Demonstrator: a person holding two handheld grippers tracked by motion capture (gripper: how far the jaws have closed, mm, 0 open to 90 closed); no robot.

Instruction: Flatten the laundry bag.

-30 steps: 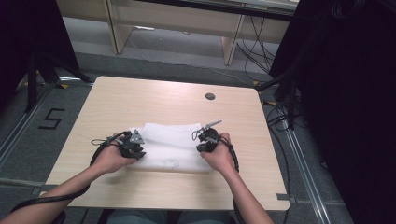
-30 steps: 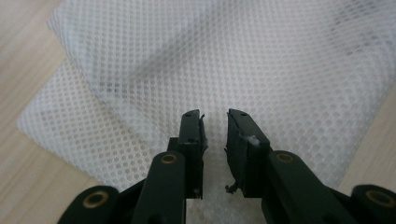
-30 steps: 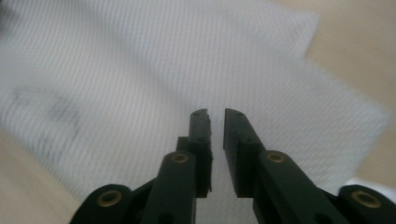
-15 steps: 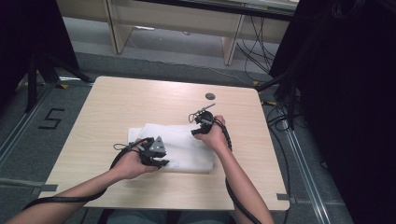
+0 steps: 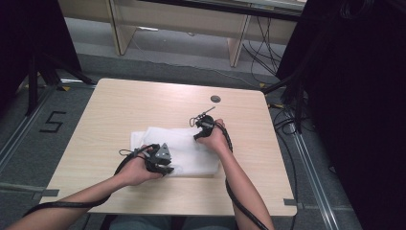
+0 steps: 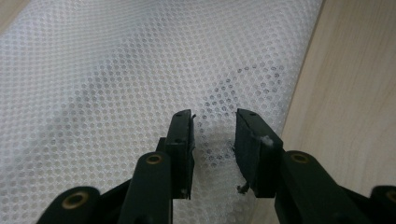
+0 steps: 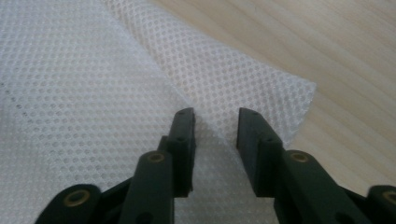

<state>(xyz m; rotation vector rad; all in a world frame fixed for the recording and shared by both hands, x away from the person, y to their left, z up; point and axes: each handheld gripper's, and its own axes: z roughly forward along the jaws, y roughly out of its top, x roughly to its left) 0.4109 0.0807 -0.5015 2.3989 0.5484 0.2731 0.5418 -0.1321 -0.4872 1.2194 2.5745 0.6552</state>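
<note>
White mesh cloth [image 5: 179, 151] lies folded mid-tabletop [image 5: 119, 105]. Your left gripper [image 6: 213, 135] sits over its near edge, jaws parted, mesh between them. Your right gripper [image 7: 215, 133] hovers at the far corner, jaws also apart, gripping nothing.

A lab: floor cables [image 5: 268, 52], numbered floor marking [image 5: 51, 122].
</note>
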